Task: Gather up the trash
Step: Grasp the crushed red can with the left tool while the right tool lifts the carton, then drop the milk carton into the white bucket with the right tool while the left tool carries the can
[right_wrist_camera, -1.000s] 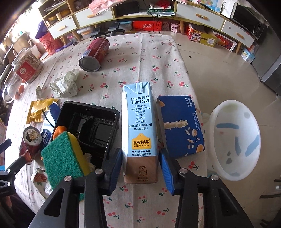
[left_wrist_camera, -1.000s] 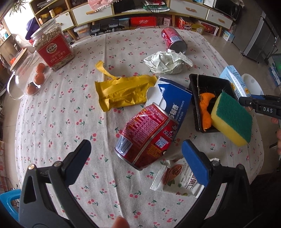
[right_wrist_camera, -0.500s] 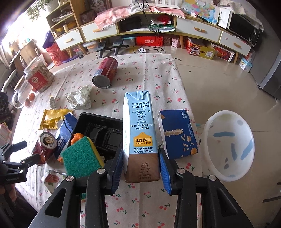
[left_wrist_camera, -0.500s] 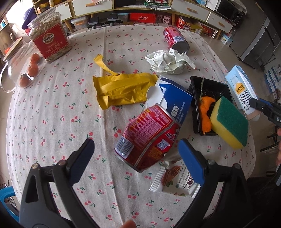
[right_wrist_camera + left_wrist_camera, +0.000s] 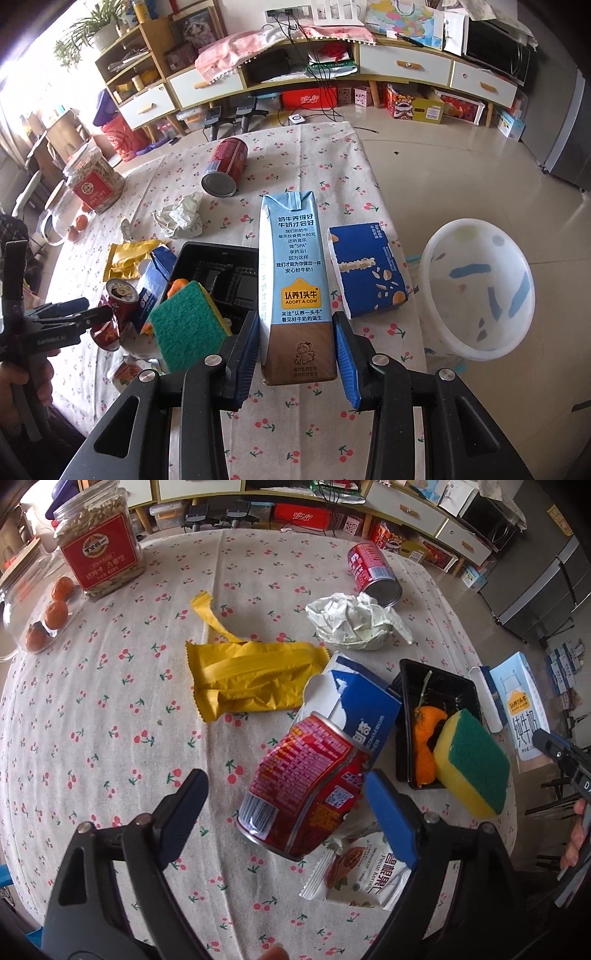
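Milk carton point(image 5: 297, 280) clamped between right gripper point(image 5: 298, 352) fingers

Trash strewn over your cherry-print table, one milk carton up in a grip.

Your light-blue milk carton point(image 5: 295, 280) stands upright, clamped at its brown base. A dented red can point(image 5: 306, 786) lies on its side against a torn blue-and-white carton point(image 5: 354, 701), with a pecan snack packet point(image 5: 360, 873) just beside it. You also have a crumpled yellow wrapper point(image 5: 251, 679), a wad of white paper point(image 5: 354, 622), a second red can point(image 5: 373, 570) tipped over, and a flat dark-blue box point(image 5: 365, 271).
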The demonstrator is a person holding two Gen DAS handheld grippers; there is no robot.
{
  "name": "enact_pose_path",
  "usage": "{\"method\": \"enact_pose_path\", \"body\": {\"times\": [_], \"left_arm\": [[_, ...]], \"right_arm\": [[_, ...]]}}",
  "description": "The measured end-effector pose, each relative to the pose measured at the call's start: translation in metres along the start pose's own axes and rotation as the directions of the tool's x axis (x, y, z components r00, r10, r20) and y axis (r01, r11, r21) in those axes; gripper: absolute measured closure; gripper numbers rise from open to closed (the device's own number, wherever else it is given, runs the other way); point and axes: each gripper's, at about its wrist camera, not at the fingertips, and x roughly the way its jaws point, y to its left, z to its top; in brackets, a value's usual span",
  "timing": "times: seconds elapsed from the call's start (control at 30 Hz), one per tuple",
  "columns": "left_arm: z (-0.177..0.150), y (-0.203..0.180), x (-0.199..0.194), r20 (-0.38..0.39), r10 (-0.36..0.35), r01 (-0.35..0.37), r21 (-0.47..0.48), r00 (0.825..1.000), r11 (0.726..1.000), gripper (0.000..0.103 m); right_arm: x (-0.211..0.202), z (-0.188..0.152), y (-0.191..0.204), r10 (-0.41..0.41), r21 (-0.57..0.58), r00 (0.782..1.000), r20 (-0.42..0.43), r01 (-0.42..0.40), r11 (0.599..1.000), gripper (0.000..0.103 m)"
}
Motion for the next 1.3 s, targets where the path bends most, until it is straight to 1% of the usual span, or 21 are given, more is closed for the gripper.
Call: {"method": "enact_pose_path", "body": {"times": [0.1,0.23,0.33,0.43,0.47,0.53,0.6,0.67,0.73,0.83,0.9,1.0,1.07,1.17,1.23,1.3], "left_arm": [[0.004,-0.006,0.000,0.002,0.021,-0.021,0.069,1.000,0.997,0.016],[0.002,-0.013,0.015,-0.034,0.041,-0.036,0.147,0.999,0.988,0.016],[-0.002,-0.019,0.024,-0.056,0.045,-0.033,0.188,0.997,0.982,0.016],[-0.007,-0.024,0.030,-0.063,0.071,-0.055,0.224,0.995,0.973,0.016],[-0.008,-0.025,0.031,-0.062,0.083,-0.067,0.231,0.995,0.971,0.020],[-0.009,-0.023,0.034,-0.066,0.093,-0.076,0.228,0.993,0.971,0.033],[-0.009,-0.018,0.032,-0.056,0.077,-0.065,0.196,0.995,0.978,0.033],[-0.009,-0.014,0.028,-0.045,0.060,-0.051,0.170,0.997,0.984,0.033],[-0.011,-0.012,0.024,-0.027,0.053,-0.048,0.160,0.998,0.986,0.033],[-0.012,-0.012,0.016,0.005,0.048,-0.049,0.152,0.999,0.987,0.034],[-0.012,-0.012,0.011,0.025,0.044,-0.047,0.139,0.999,0.989,0.034],[-0.011,-0.012,0.002,0.054,0.031,-0.037,0.114,0.998,0.993,0.034],[-0.009,-0.014,-0.008,0.083,0.023,-0.032,0.108,0.996,0.994,0.034],[-0.004,-0.023,-0.024,0.130,0.015,-0.029,0.111,0.991,0.993,0.034],[0.001,-0.035,-0.034,0.157,0.004,-0.024,0.123,0.988,0.992,0.034],[0.008,-0.050,-0.041,0.170,-0.021,-0.003,0.139,0.985,0.990,0.034]], "right_arm": [[-0.003,-0.003,-0.001,0.002,0.003,1.000,0.007,-0.002,1.000,0.063],[-0.005,-0.007,-0.005,0.004,0.012,1.000,0.008,-0.004,1.000,0.063],[-0.007,-0.008,-0.007,0.007,0.017,1.000,0.011,-0.007,1.000,0.063],[-0.010,-0.010,-0.009,0.012,0.025,1.000,0.020,-0.013,1.000,0.063],[-0.012,-0.009,-0.011,0.016,0.030,1.000,0.023,-0.016,0.999,0.063],[-0.016,-0.009,-0.016,0.024,0.044,0.999,0.034,-0.025,0.999,0.063],[-0.024,-0.007,-0.027,0.024,0.067,0.998,0.057,-0.028,0.997,0.063],[-0.032,-0.006,-0.042,0.006,0.102,0.996,0.086,-0.015,0.995,0.063],[-0.040,-0.005,-0.063,-0.026,0.154,0.994,0.109,0.009,0.988,0.063],[-0.043,-0.003,-0.095,-0.092,0.221,0.990,0.110,0.066,0.973,0.063],[-0.039,-0.003,-0.118,-0.128,0.261,0.988,0.091,0.101,0.960,0.063],[-0.026,-0.003,-0.147,-0.156,0.312,0.987,0.041,0.136,0.940,0.063],[-0.016,-0.004,-0.162,-0.157,0.334,0.988,0.007,0.146,0.931,0.063],[0.001,-0.007,-0.179,-0.138,0.368,0.989,-0.042,0.144,0.919,0.063],[0.009,-0.008,-0.185,-0.135,0.377,0.989,-0.059,0.147,0.914,0.063],[0.012,-0.008,-0.189,-0.126,0.381,0.990,-0.062,0.140,0.914,0.063]]}}
